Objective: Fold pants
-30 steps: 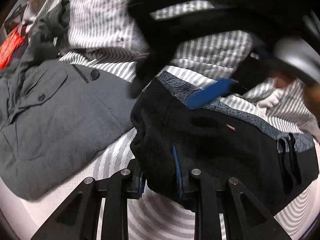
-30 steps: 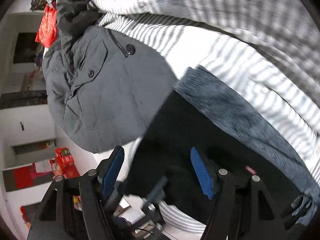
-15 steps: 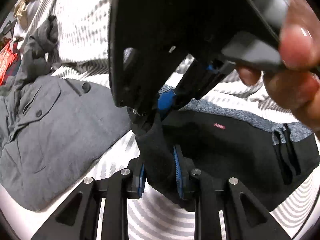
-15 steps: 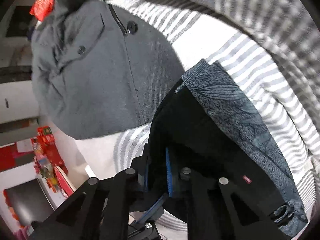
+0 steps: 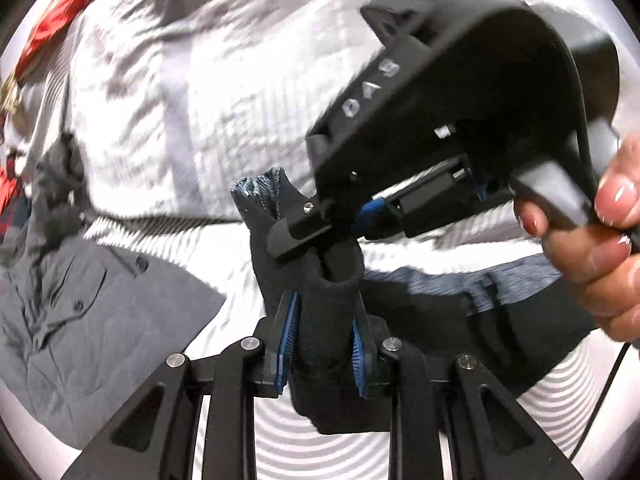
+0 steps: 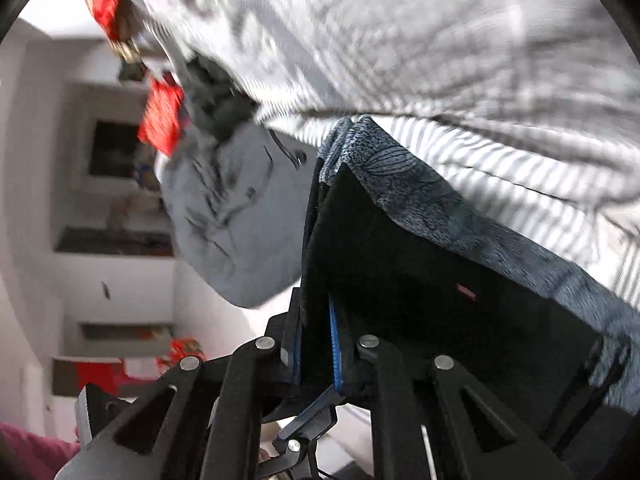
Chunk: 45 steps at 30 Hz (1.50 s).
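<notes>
The black pants (image 5: 440,320) with a grey-blue patterned waistband (image 6: 420,196) lie on the striped bedsheet (image 5: 304,452). My left gripper (image 5: 322,340) is shut on a bunched corner of the pants and holds it up off the sheet. My right gripper (image 6: 316,336) is shut on the pants' edge just beyond; its black body (image 5: 460,120) fills the upper right of the left wrist view, held by a hand (image 5: 592,248). The pants hang from the right gripper in its own view (image 6: 420,288).
A grey buttoned garment (image 5: 80,312) lies to the left on the sheet, also shown in the right wrist view (image 6: 236,216). A striped duvet (image 5: 180,80) lies behind. Red items (image 6: 160,116) and shelves (image 6: 112,240) stand past the bed's edge.
The right gripper closed on the pants' edge next to the left gripper. Both grippers have since lifted that end of the pants off the sheet.
</notes>
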Each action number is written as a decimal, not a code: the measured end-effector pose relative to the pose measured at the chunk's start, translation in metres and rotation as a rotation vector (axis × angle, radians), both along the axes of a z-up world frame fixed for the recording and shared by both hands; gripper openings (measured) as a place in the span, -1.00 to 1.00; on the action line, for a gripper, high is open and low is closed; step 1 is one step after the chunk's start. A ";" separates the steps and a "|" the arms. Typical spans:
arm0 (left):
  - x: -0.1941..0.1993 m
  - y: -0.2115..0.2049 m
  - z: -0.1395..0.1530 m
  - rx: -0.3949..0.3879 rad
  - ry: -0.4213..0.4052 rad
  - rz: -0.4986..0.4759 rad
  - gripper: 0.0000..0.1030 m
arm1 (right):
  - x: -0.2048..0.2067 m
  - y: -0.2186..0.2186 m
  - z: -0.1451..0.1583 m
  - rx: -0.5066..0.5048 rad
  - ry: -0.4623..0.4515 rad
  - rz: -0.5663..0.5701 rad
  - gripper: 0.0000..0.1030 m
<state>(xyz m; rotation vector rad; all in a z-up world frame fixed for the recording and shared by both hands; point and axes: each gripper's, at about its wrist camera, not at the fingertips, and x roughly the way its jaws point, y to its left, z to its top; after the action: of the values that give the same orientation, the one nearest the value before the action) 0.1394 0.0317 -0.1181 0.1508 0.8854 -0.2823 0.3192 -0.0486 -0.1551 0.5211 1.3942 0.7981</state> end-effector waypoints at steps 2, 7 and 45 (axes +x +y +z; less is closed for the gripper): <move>-0.005 -0.023 0.013 -0.001 -0.019 -0.038 -0.50 | -0.009 -0.028 0.012 0.037 -0.021 -0.045 -0.77; -0.021 -0.080 0.039 -0.009 -0.058 -0.150 -0.50 | -0.037 -0.108 0.035 0.122 -0.057 -0.173 -0.77; -0.122 -0.357 -0.072 0.202 0.151 -0.596 -0.08 | -0.164 -0.409 -0.115 0.112 0.107 -0.620 -0.73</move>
<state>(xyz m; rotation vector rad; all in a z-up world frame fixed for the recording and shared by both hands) 0.0171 -0.3251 -0.1901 0.5913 1.0052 -0.7667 0.1549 -0.4573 -0.2702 1.0322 1.1864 0.3461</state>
